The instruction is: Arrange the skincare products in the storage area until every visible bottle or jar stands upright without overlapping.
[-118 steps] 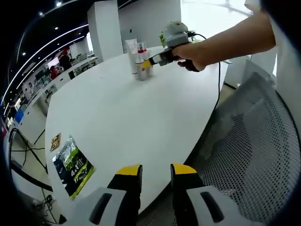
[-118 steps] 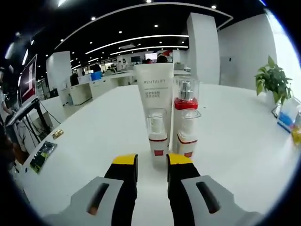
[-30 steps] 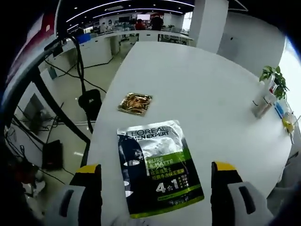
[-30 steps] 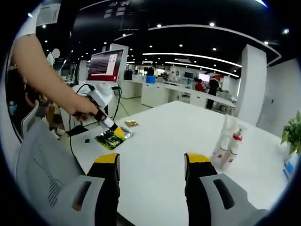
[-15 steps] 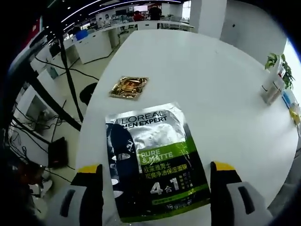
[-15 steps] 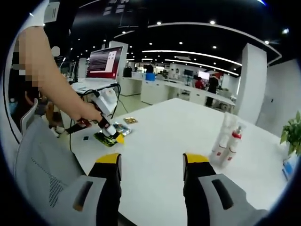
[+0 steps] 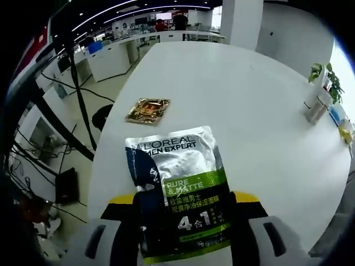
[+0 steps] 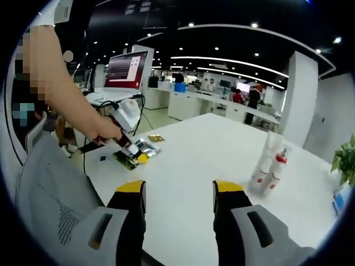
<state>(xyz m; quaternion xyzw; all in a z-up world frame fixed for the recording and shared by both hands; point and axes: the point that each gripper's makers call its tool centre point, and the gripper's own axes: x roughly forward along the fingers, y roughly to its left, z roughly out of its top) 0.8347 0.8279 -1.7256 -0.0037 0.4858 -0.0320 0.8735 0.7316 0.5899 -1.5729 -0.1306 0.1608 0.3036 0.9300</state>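
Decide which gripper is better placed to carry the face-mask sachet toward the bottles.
Left. The left gripper has its jaws closed on the L'Oreal sachet; the right gripper hangs open and empty over bare table, apart from it.

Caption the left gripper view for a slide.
Left gripper closes on a face-mask sachet at the white table's edge.

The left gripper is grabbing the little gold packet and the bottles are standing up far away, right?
Not the gold packet. The left gripper view shows the left gripper closed on the big black-and-green face mask sachet. The bottles do stand upright far away.
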